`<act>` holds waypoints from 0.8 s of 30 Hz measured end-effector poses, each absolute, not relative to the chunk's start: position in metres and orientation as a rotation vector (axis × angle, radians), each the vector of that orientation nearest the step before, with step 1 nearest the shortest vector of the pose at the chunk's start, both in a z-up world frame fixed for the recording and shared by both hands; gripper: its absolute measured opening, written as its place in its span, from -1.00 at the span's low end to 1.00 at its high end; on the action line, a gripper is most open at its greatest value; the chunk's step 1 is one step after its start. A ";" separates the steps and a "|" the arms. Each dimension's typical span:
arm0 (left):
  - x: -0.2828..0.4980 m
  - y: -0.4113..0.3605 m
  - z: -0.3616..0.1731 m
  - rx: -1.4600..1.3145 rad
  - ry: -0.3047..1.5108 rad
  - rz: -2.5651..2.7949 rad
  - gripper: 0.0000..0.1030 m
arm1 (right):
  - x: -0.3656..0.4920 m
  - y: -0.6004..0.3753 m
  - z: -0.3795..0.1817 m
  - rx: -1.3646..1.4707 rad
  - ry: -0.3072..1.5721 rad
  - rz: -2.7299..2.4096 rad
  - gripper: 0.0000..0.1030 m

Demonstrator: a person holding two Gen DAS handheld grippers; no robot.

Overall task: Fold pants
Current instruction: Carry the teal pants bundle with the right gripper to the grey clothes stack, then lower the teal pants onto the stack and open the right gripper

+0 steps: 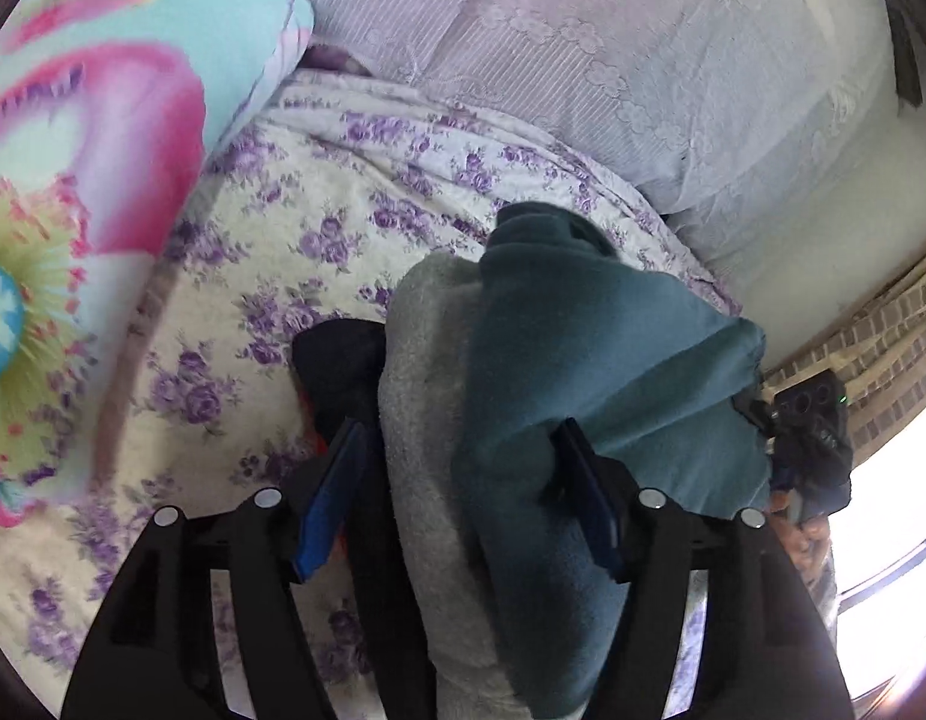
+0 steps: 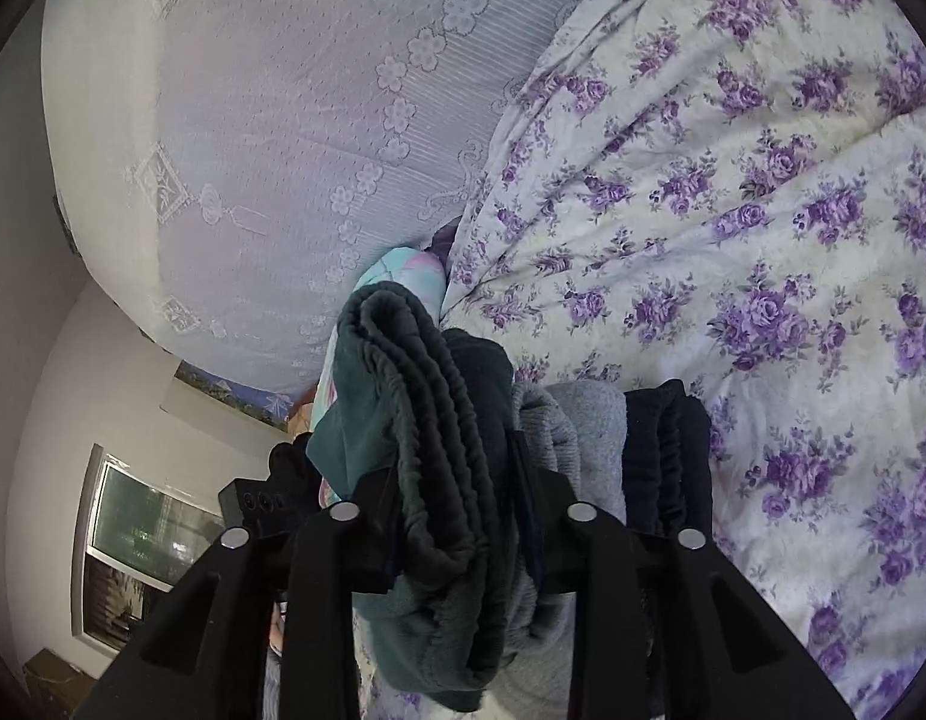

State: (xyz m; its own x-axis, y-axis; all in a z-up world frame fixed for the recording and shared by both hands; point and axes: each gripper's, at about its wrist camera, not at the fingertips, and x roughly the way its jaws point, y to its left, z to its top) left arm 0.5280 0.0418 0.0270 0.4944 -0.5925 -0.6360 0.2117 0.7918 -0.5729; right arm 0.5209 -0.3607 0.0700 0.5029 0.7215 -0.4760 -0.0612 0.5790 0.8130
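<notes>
Folded teal pants (image 1: 589, 360) lie on top of a stack with a grey garment (image 1: 426, 420) and a dark navy one (image 1: 342, 372) on the floral bedspread (image 1: 318, 228). My left gripper (image 1: 463, 480) has its blue pads around the grey and teal layers at one end of the stack. In the right wrist view my right gripper (image 2: 456, 510) is shut on the teal pants (image 2: 414, 396) at their elastic waistband; the grey garment (image 2: 577, 426) and navy garment (image 2: 667, 438) sit just to its right.
A bright flower-print pillow (image 1: 102, 120) lies at the left. A lilac lace-covered pillow (image 1: 643, 60) (image 2: 270, 120) rests behind the stack. A wall, picture and window (image 2: 138, 534) show beyond the bed edge.
</notes>
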 end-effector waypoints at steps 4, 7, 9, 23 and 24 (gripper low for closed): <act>0.492 0.029 0.071 -0.206 0.823 -0.360 0.22 | 0.498 -0.354 0.116 0.632 0.839 0.471 -0.13; 0.462 0.007 0.097 0.003 0.697 -0.260 0.22 | 0.475 -0.343 0.155 0.498 0.707 0.411 -0.13; 0.445 -0.014 0.109 0.078 0.617 -0.281 0.22 | 0.470 -0.321 0.175 0.396 0.675 0.427 -0.13; 0.487 -0.070 0.036 0.064 0.689 -0.385 0.27 | 0.542 -0.281 0.084 0.377 0.842 0.355 -0.99; 0.488 -0.070 0.038 0.059 0.697 -0.382 0.27 | 0.543 -0.281 0.086 0.382 0.851 0.348 -0.99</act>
